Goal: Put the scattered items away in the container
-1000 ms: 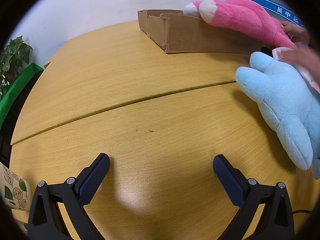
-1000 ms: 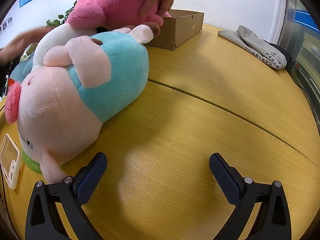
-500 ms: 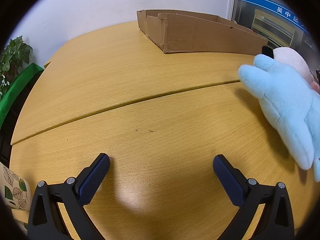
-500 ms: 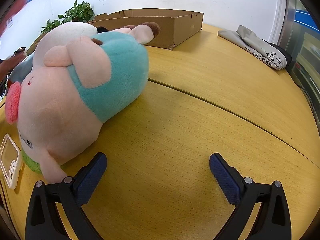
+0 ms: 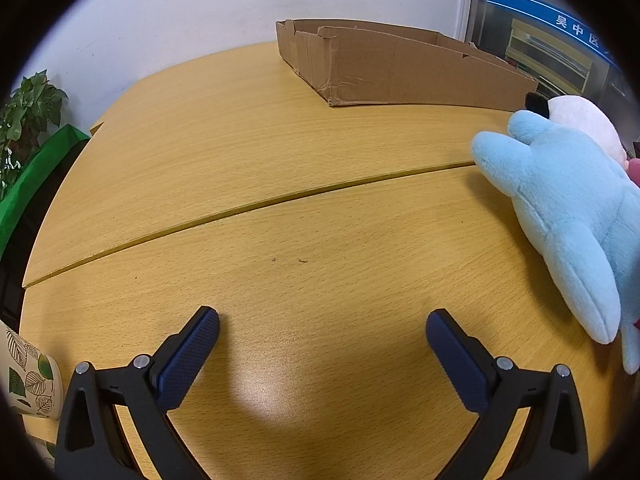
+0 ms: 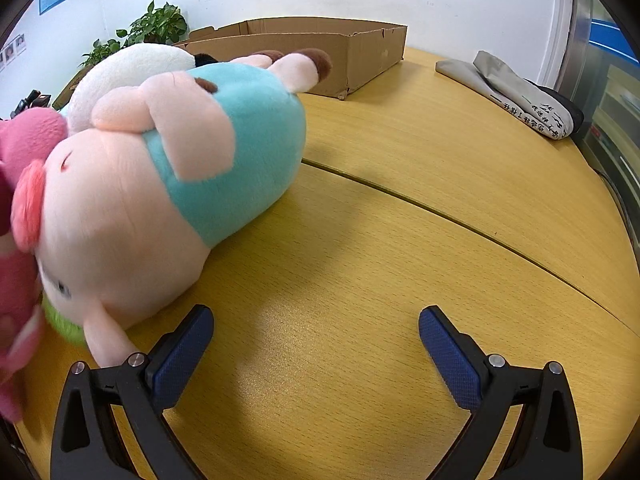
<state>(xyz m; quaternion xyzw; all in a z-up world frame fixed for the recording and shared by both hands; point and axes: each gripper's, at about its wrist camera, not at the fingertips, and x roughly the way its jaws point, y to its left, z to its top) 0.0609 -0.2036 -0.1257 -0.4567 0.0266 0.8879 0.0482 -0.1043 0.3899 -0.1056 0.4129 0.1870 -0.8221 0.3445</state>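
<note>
Both grippers, left gripper point(image 5: 322, 326) and right gripper point(image 6: 316, 326), hover with jaws released, holding nothing. The pig toy point(image 6: 168, 188) lies at ten o'clock from the right one, the box point(image 6: 320, 48) at twelve, probably so the first grasp is easy.

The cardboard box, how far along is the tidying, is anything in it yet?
Nothing looks done: no toy shows above the cardboard box rim, though its floor is hidden. Nothing is in hand; the left gripper and right gripper are open and empty. Left: the pig plush, light blue plush, white plush and pink plush.
</note>
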